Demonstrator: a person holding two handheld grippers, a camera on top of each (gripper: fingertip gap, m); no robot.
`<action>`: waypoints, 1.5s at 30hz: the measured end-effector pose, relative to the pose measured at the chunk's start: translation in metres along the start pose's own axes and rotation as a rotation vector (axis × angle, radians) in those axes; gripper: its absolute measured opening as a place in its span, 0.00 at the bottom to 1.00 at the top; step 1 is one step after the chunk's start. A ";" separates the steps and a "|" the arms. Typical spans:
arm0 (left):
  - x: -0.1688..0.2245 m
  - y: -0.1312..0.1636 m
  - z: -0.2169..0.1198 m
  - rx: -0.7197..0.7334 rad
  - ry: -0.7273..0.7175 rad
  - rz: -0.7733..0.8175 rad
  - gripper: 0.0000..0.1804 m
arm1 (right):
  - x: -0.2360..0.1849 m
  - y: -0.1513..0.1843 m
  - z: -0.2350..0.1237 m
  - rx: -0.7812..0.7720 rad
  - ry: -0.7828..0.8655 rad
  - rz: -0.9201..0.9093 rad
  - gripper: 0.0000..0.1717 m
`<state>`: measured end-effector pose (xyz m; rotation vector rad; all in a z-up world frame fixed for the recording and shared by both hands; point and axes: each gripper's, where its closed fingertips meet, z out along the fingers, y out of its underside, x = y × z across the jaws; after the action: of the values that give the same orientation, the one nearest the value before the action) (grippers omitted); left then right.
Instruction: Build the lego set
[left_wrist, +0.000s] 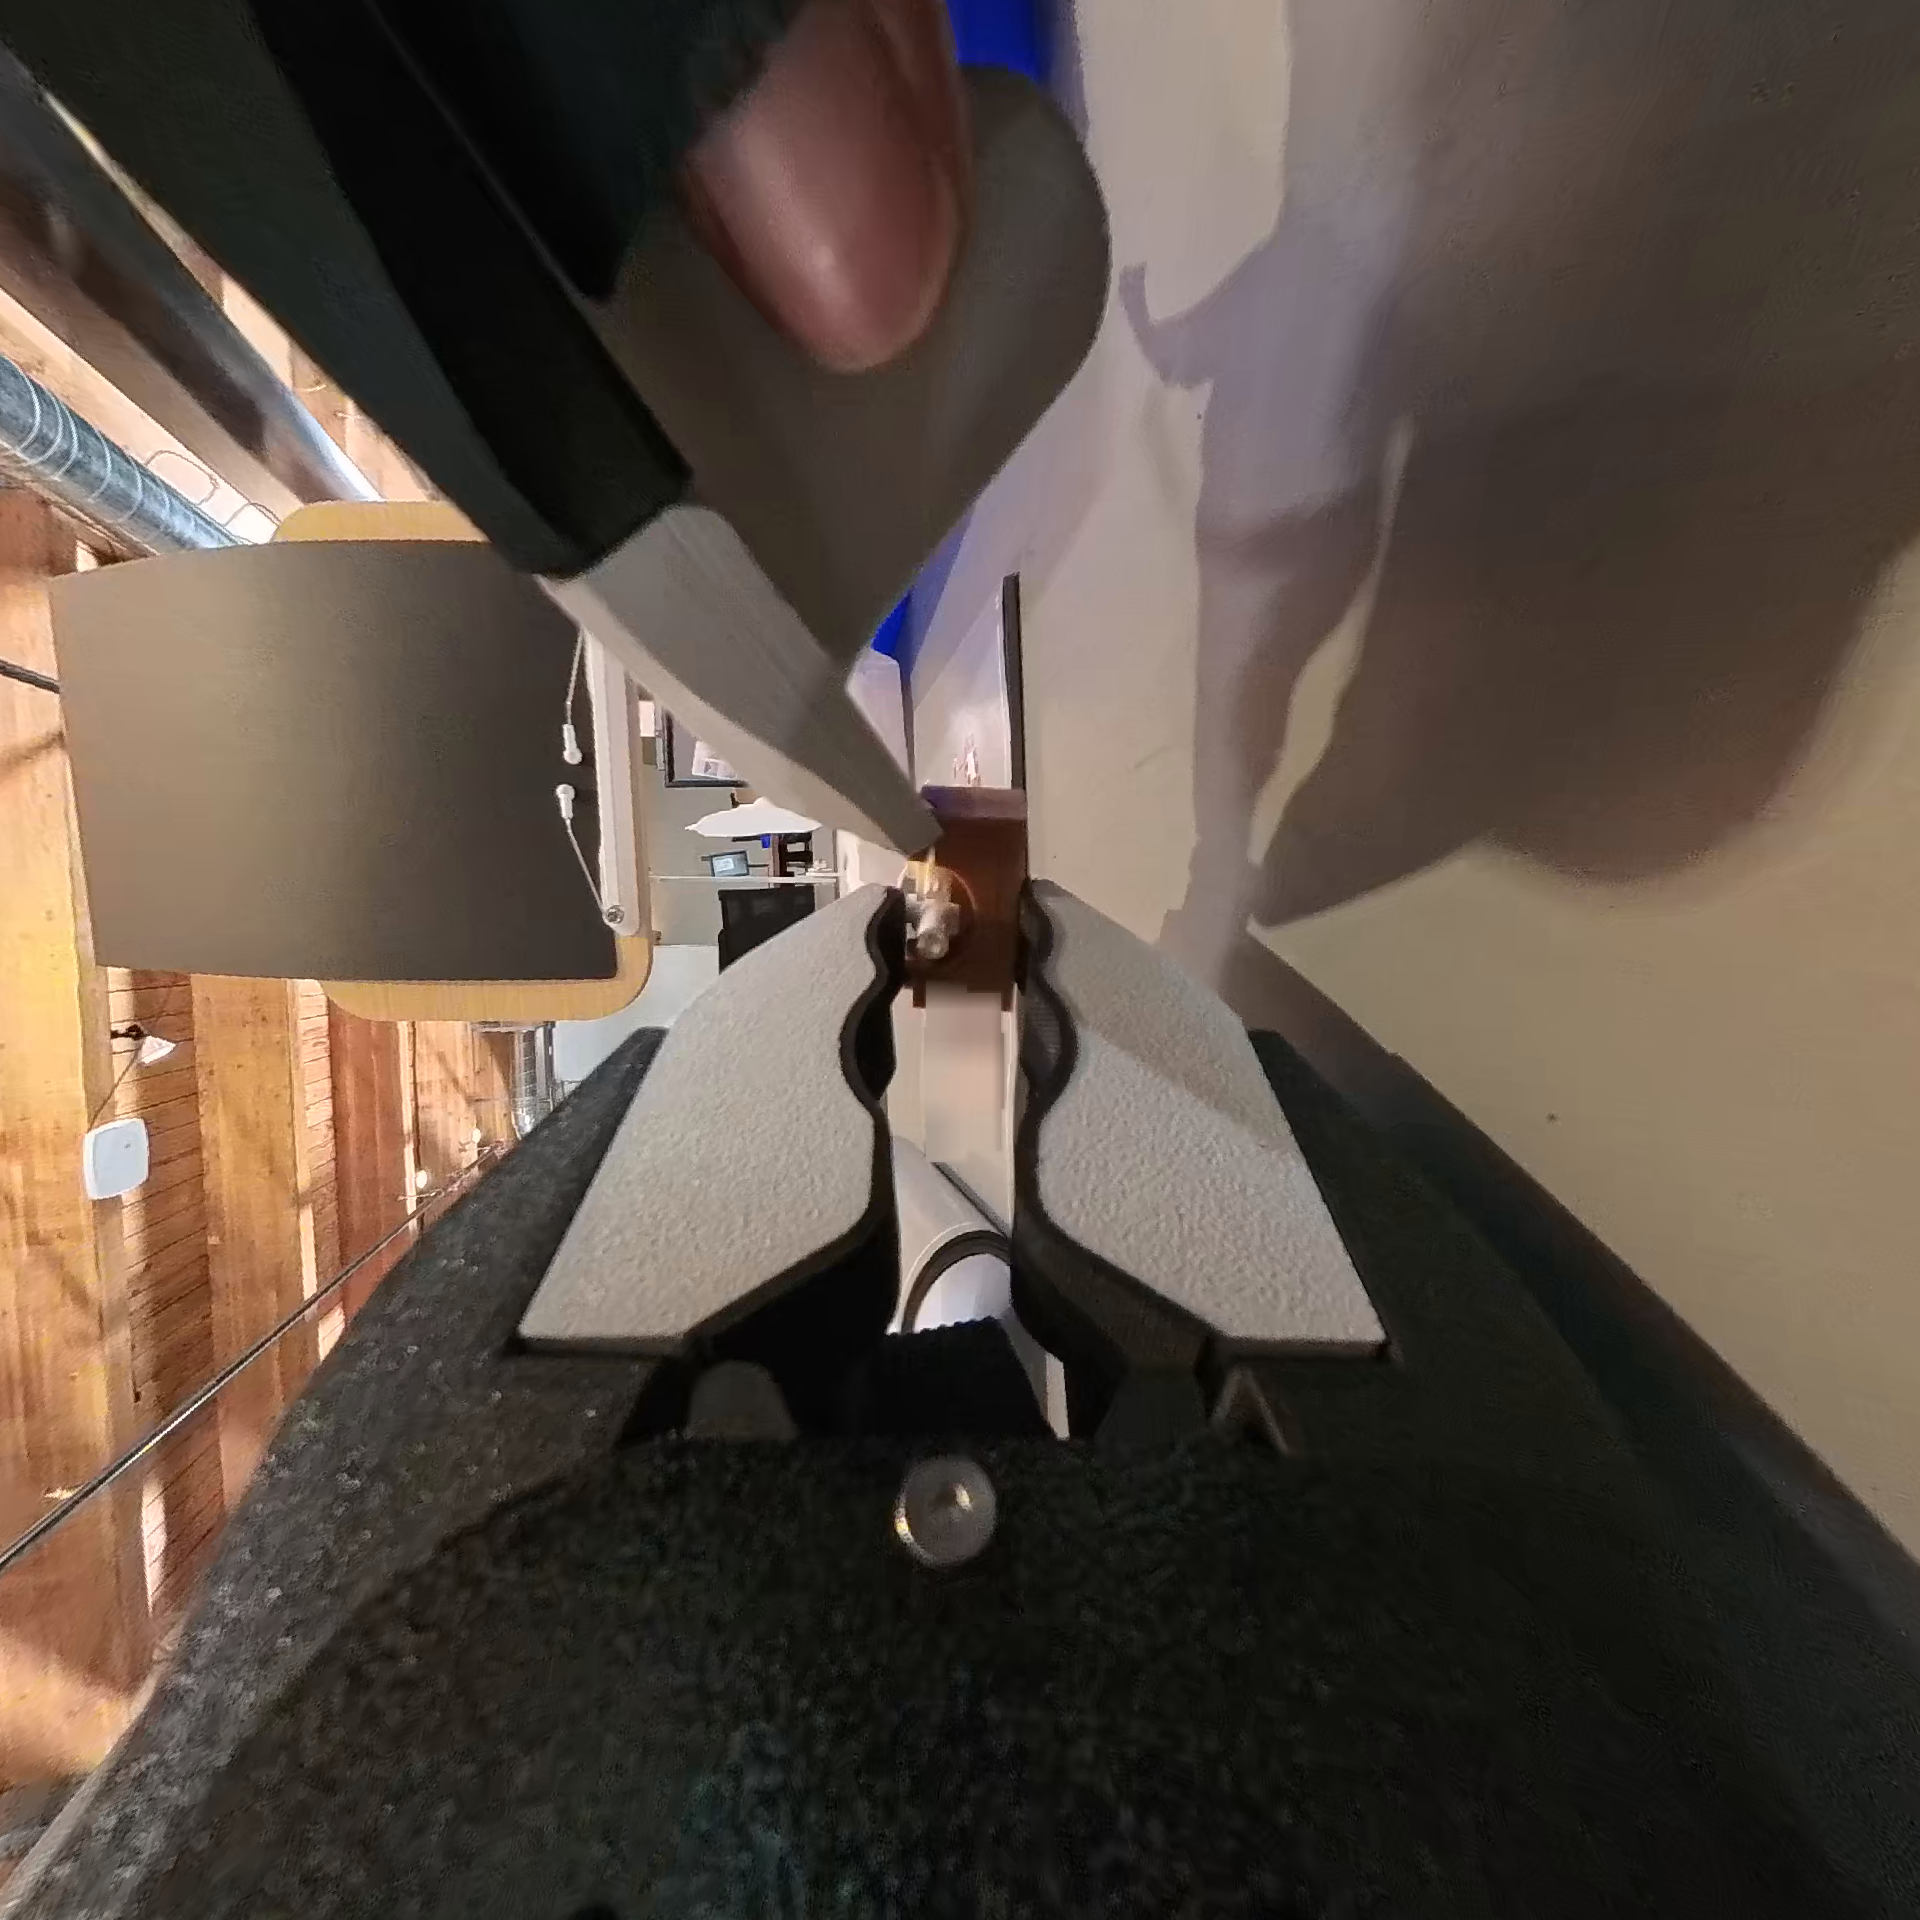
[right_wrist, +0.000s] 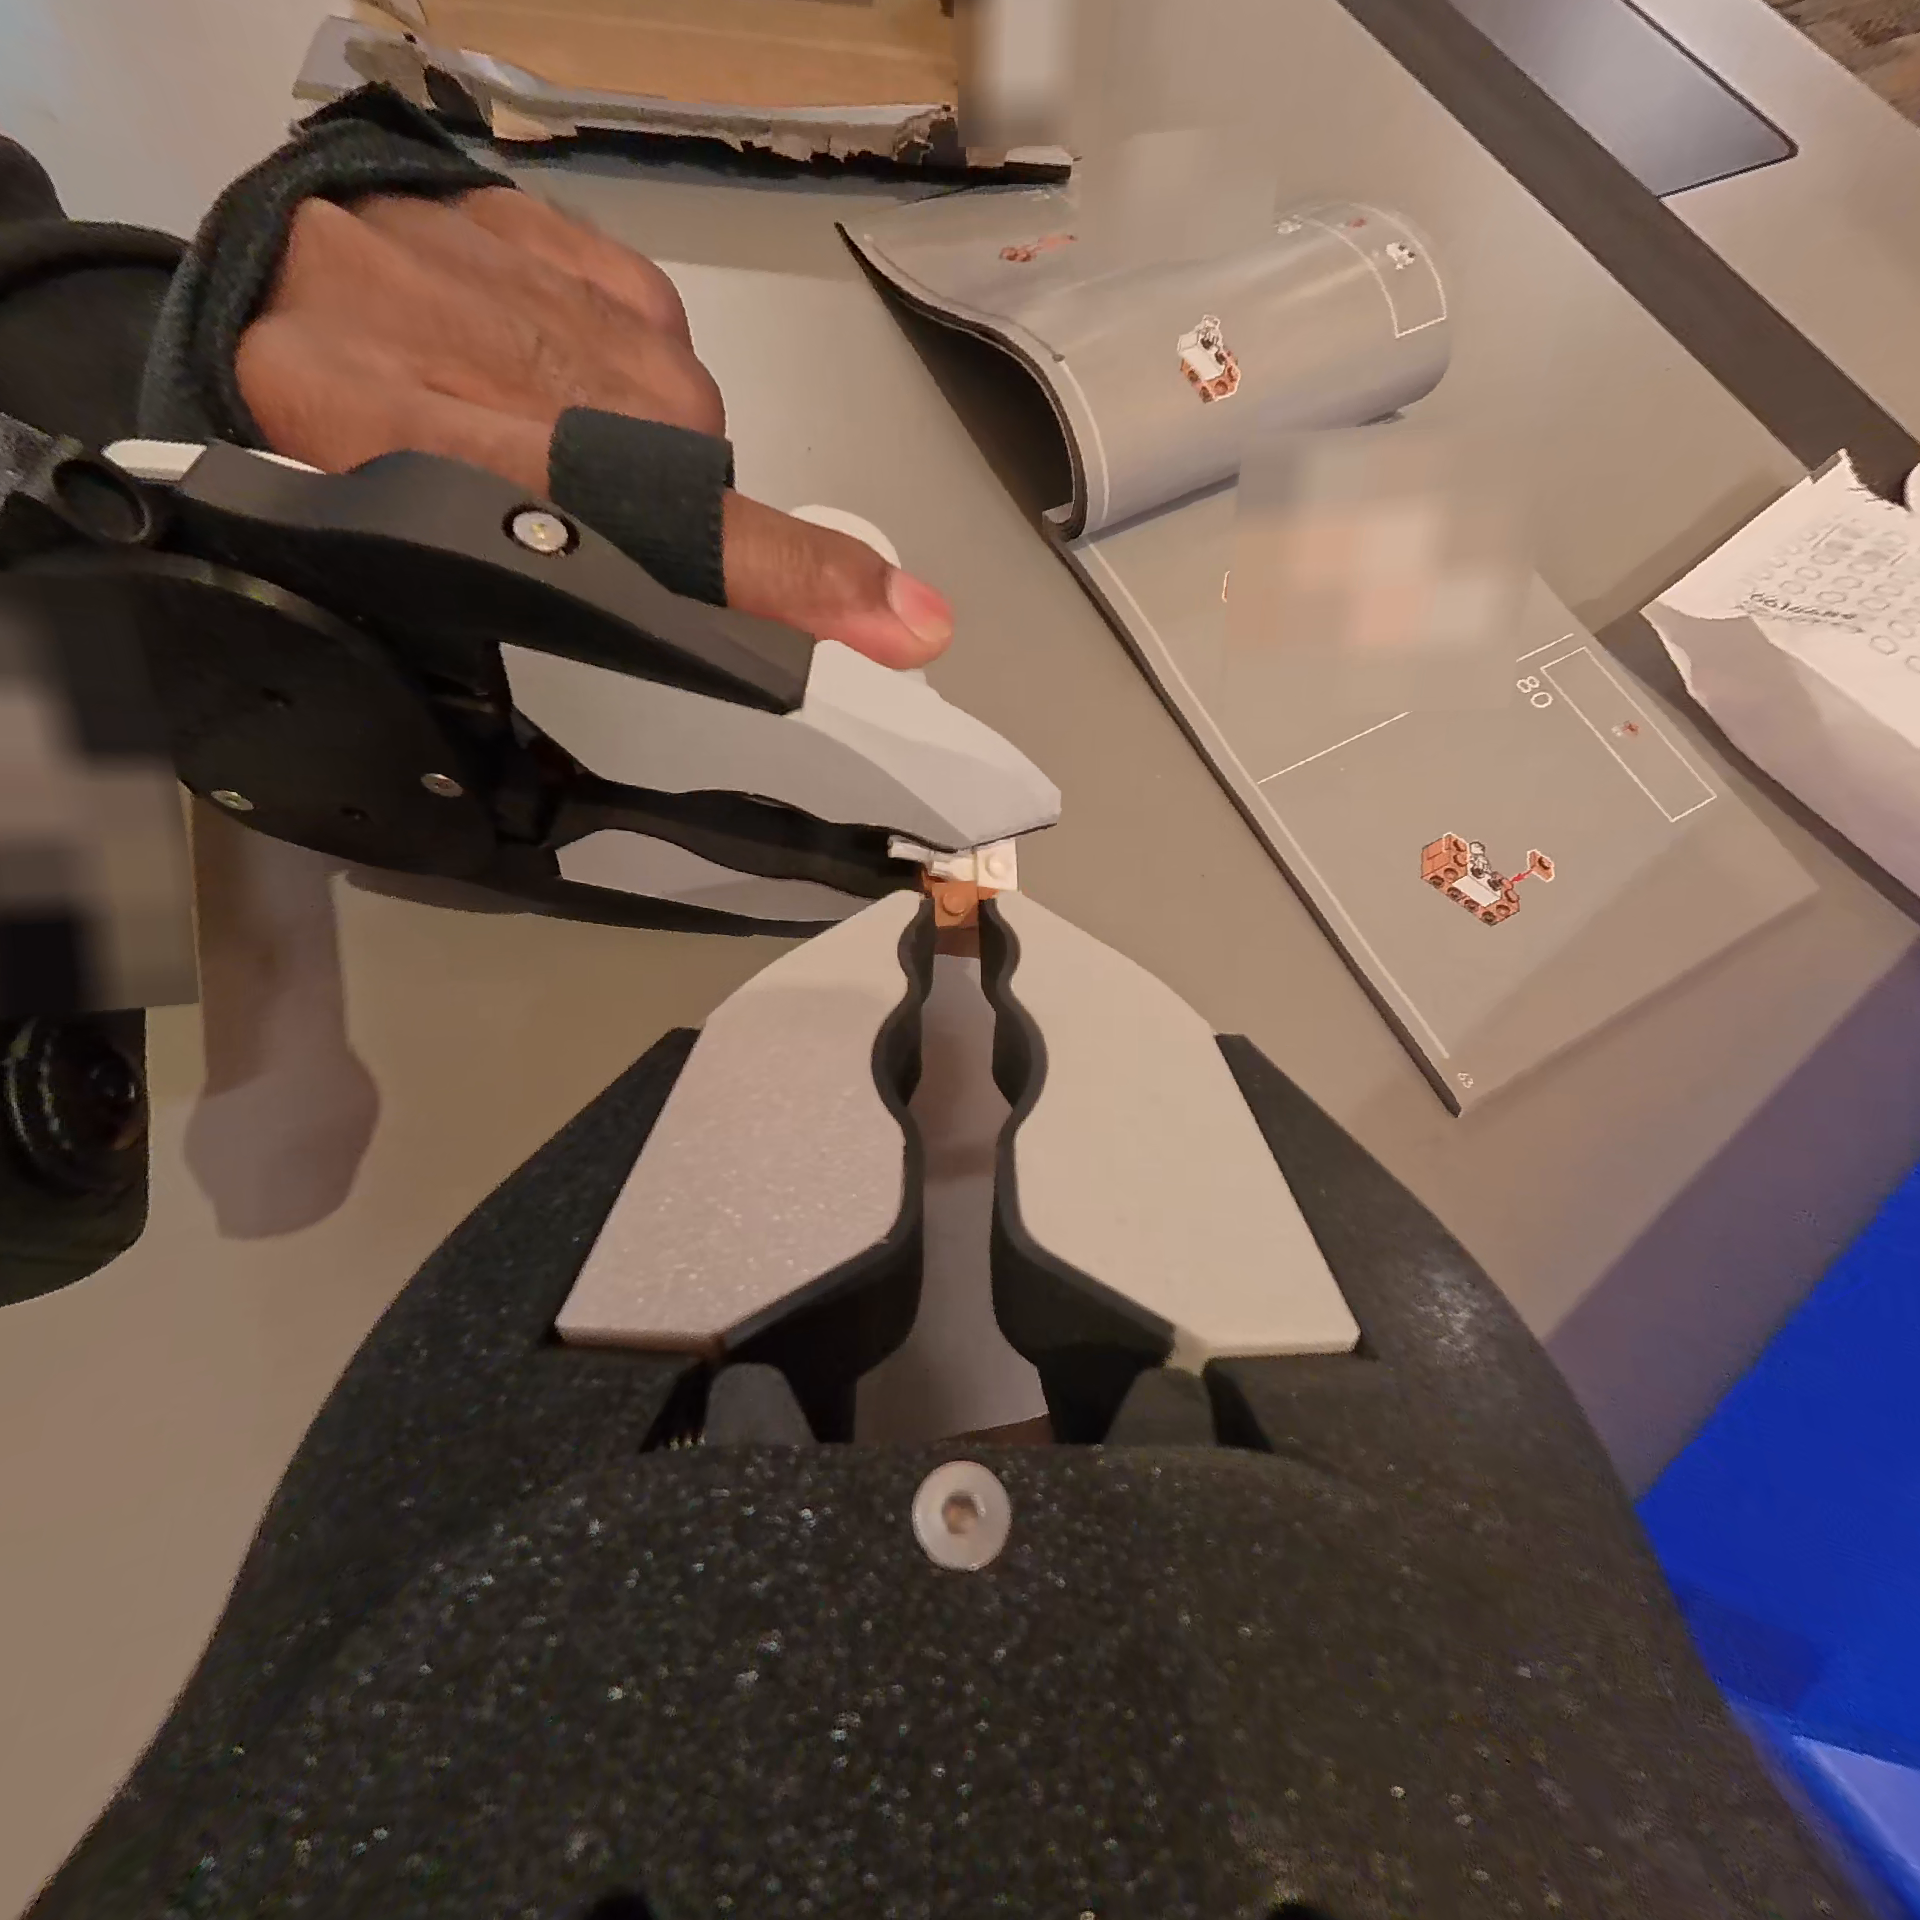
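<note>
Brick assembly (right_wrist: 961, 883) beside numbered booklet (right_wrist: 1455, 831)

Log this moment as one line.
left claw: shut on brick assembly | right claw: shut on brown brick, pressed against assembly | open booklet on table

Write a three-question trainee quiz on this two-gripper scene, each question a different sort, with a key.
1. True or false: the right gripper has its fingertips closed on a small brown brick.
2. Which lies open on the grey table, beyond the grippers? A) an instruction booklet B) a pair of scissors C) a plate
3. Fill in: the left gripper clamps a small assembly of white pieces directly above the ______ brick.

Key: 1 true; 2 A; 3 brown.
</note>
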<state>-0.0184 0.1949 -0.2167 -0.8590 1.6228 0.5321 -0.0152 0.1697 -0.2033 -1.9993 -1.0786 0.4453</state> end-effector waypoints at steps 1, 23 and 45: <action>0.001 0.000 0.000 0.001 0.003 0.001 0.11 | 0.000 0.000 0.000 -0.002 0.001 -0.002 0.04; 0.001 0.001 -0.004 0.007 0.009 -0.007 0.11 | 0.000 0.001 0.000 0.001 0.006 -0.012 0.05; 0.003 0.010 -0.005 0.014 0.077 -0.137 0.11 | 0.009 0.003 -0.005 0.140 0.166 -0.585 0.17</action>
<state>-0.0291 0.1970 -0.2198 -0.9832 1.6214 0.3954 -0.0054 0.1740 -0.2019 -1.4770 -1.4098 0.0405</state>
